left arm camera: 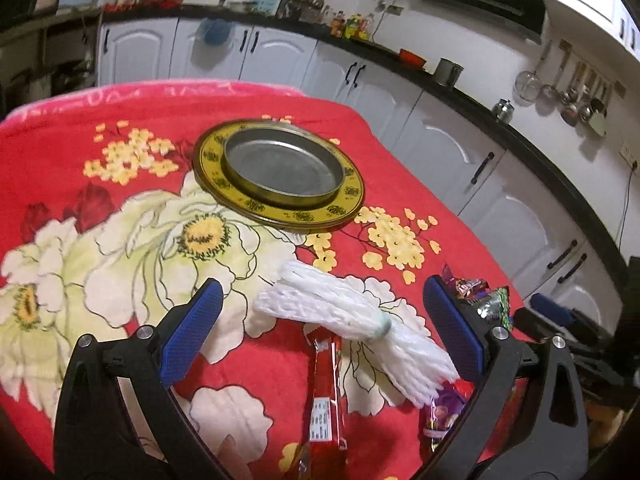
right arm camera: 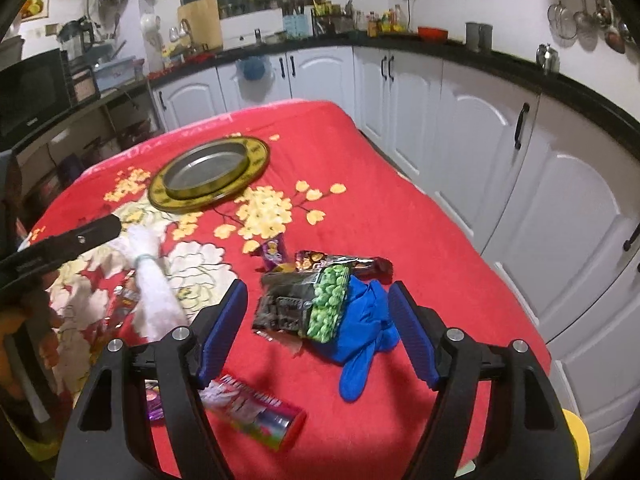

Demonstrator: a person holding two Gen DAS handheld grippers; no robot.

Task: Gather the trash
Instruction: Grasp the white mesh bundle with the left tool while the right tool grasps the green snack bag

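My left tongs (left arm camera: 320, 320) are spread, a white foam net (left arm camera: 344, 316) lying between their tips. My right tongs (right arm camera: 318, 328) are spread around a green snack packet (right arm camera: 326, 306) and blue glove (right arm camera: 366, 328).

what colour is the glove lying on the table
Blue. The glove shows best in the right wrist view, beside the green snack packet.

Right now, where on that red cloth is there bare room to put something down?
The right side of the red cloth, between the wrappers and the edge by the white cabinets, is bare. So is the far strip behind the yellow tray. It's crowded near the front: green snack packet, blue glove, white netting and red wrapper.
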